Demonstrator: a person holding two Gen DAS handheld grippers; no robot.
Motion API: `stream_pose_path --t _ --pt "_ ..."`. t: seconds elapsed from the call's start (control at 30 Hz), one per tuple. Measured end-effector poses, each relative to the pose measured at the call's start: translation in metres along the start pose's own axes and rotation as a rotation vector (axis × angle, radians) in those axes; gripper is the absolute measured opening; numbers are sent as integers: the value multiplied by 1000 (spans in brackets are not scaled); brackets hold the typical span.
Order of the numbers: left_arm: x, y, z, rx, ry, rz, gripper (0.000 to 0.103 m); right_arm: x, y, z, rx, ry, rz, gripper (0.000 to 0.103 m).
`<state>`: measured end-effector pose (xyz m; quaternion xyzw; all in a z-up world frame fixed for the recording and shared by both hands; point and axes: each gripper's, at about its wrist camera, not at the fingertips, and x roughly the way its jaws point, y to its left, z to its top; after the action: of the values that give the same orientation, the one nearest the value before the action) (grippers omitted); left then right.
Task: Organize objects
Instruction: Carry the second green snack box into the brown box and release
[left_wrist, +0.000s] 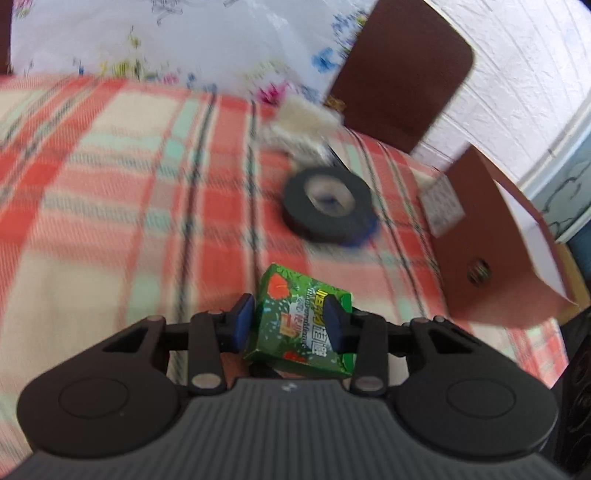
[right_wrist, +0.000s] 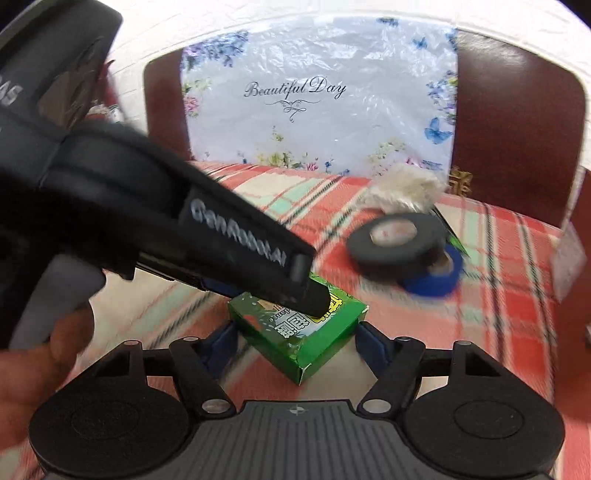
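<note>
A small green box (left_wrist: 301, 325) with printed characters is held between the blue pads of my left gripper (left_wrist: 290, 323), above the plaid cloth. In the right wrist view the same green box (right_wrist: 314, 343) shows with the left gripper's black body (right_wrist: 236, 240) reaching in from the upper left and clamped on it. My right gripper (right_wrist: 295, 345) is open, its fingers standing either side of the box without touching it. A black tape roll (left_wrist: 327, 203) lies further back; in the right wrist view the black roll (right_wrist: 397, 240) rests on a blue roll (right_wrist: 439, 275).
A red, cream and mint plaid cloth (left_wrist: 129, 184) covers the surface. A white fluffy wad (right_wrist: 404, 188) lies behind the rolls. A flowered plastic bag (right_wrist: 317, 99) leans on a dark red chair back (right_wrist: 517, 136). A brown open box (left_wrist: 491, 243) stands at right.
</note>
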<state>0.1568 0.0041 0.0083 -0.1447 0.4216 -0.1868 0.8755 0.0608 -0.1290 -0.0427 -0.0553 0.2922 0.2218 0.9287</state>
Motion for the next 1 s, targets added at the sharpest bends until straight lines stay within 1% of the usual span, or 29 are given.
stream_pose_path --t 0.1,0.17,0.23,0.33,0.43,0.5,0.6,0.73,0.87,0.93,0.97,1.0 --pt "-10 -29 -32 53 -7 -6 42 -38 -1 -26 55 -12 -12 70" --pt "-13 -53 -38 93 -6 -6 42 -58 -5 -38 88 -34 -42 70" --pt "-18 -79 -29 132 -24 -35 42 -79 -13 -41 94 -87 -92 70" --pt "-22 -131 -4 201 -58 -94 42 -111 -36 -31 92 -200 -192 70" --pt "-19 -193 19 299 -107 -162 42 -142 -74 -15 109 -302 -294 70" --pt "-6 -232 31 350 -120 -197 42 -157 -106 -6 131 -341 -352 70" --pt "27 -280 42 405 -96 -229 42 -168 -158 -2 159 -343 -415 70" --pt "81 -323 46 448 -39 -214 42 -163 -225 -9 232 -291 -416 69" --pt "118 -347 52 459 -3 -183 42 -145 -268 -14 282 -251 -412 70" --pt "133 -350 55 455 -4 -155 42 -132 -283 -14 297 -224 -399 69" --pt "140 -348 56 450 -6 -138 42 -125 -289 -14 304 -212 -386 68" --pt "145 -347 57 443 -4 -122 43 -120 -291 -14 303 -209 -392 66"
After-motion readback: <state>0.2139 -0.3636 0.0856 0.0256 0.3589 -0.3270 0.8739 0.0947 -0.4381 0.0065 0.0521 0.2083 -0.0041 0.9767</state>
